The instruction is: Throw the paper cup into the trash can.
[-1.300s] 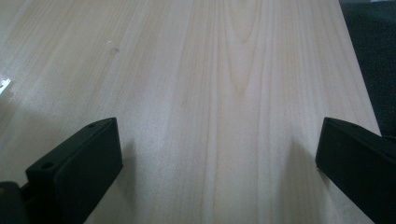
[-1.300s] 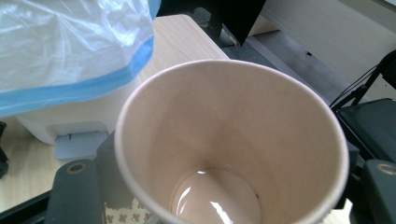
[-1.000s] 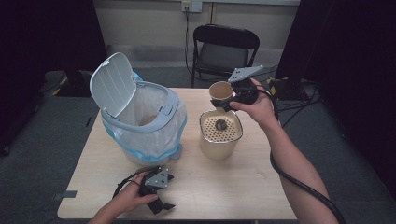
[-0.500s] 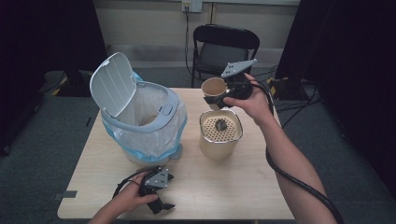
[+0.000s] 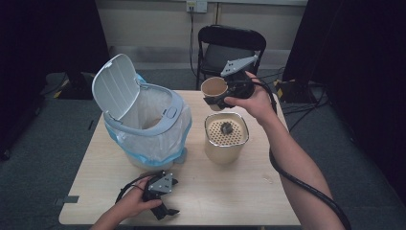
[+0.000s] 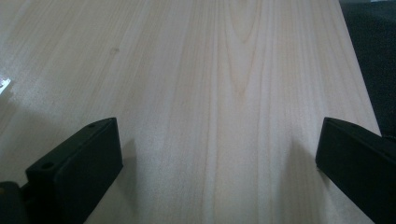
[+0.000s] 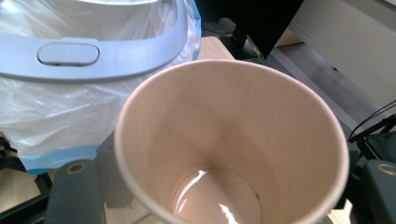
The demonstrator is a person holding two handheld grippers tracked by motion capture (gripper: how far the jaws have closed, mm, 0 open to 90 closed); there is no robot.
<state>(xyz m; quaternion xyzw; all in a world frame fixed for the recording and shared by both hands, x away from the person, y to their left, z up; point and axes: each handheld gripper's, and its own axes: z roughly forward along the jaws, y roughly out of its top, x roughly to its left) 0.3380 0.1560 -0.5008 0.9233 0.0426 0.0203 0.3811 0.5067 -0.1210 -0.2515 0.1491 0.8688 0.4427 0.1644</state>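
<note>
The paper cup (image 5: 213,89) hangs in the air above the bench's far edge, clamped across its wall by the right tool (image 5: 218,99); it looks drained of all but a wet film, so what seems left is dropping it in the open lidded bin (image 5: 165,125); the strainer canister (image 5: 226,139) holds a dark clump, hard to identify; the left tool (image 5: 165,211) rests wide apart, holding nothing, near the bench's (image 5: 230,191) near edge.
</note>
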